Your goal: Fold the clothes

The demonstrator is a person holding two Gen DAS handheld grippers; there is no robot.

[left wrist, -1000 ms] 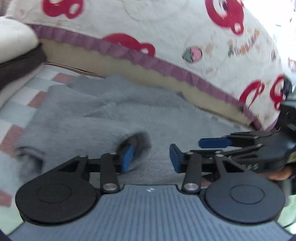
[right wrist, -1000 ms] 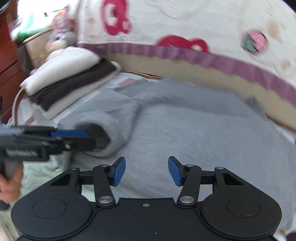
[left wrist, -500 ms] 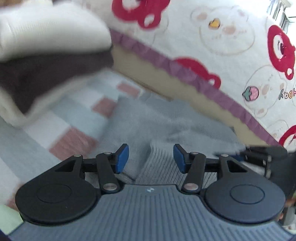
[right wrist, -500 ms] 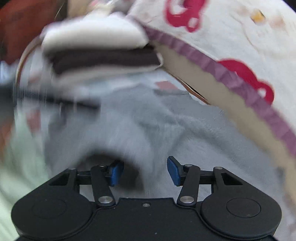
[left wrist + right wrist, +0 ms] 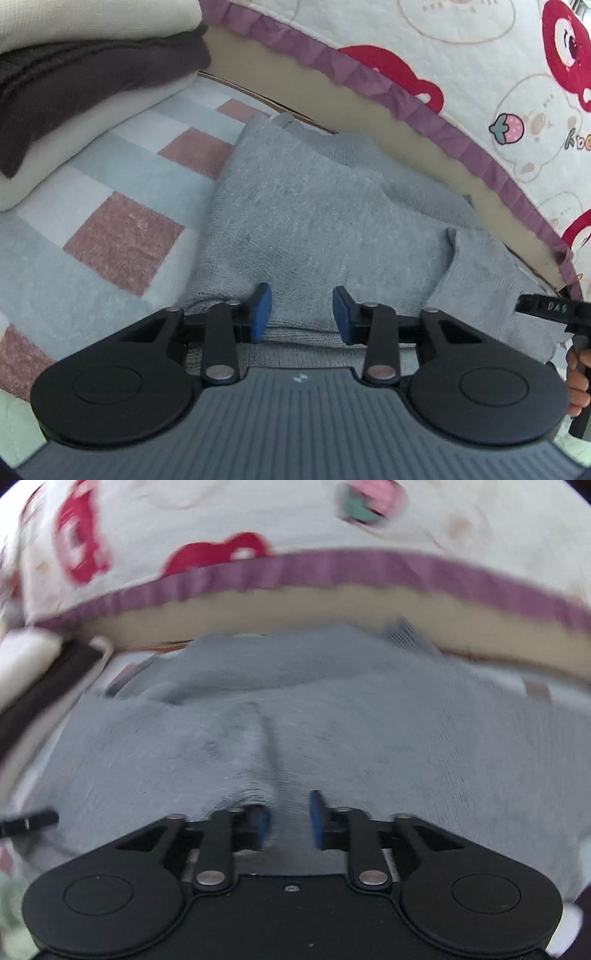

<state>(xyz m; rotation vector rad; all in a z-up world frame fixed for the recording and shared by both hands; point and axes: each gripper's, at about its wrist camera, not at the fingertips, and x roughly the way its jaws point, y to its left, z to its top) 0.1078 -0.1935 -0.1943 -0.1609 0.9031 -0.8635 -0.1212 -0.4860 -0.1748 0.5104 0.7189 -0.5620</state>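
A grey knit sweater (image 5: 317, 221) lies partly folded on a checked blanket, its sleeves laid over its body. My left gripper (image 5: 302, 314) is open, its blue pads over the sweater's near ribbed hem, nothing between them. My right gripper (image 5: 288, 821) has narrowed around a fold of the same sweater (image 5: 369, 731) at its near edge; the view is blurred and the pads still show a gap. The right gripper's body shows at the far right of the left wrist view (image 5: 550, 306).
A stack of folded clothes (image 5: 74, 85), cream and dark brown, sits at the left. A quilt with red bear prints and a purple frill (image 5: 424, 107) runs along the back. The checked pink and pale blue blanket (image 5: 122, 236) lies beneath.
Both grippers swung over the sweater and came down at its near edge. The sleeve that stood bunched up now lies flat. The right jaws have narrowed around a fold.
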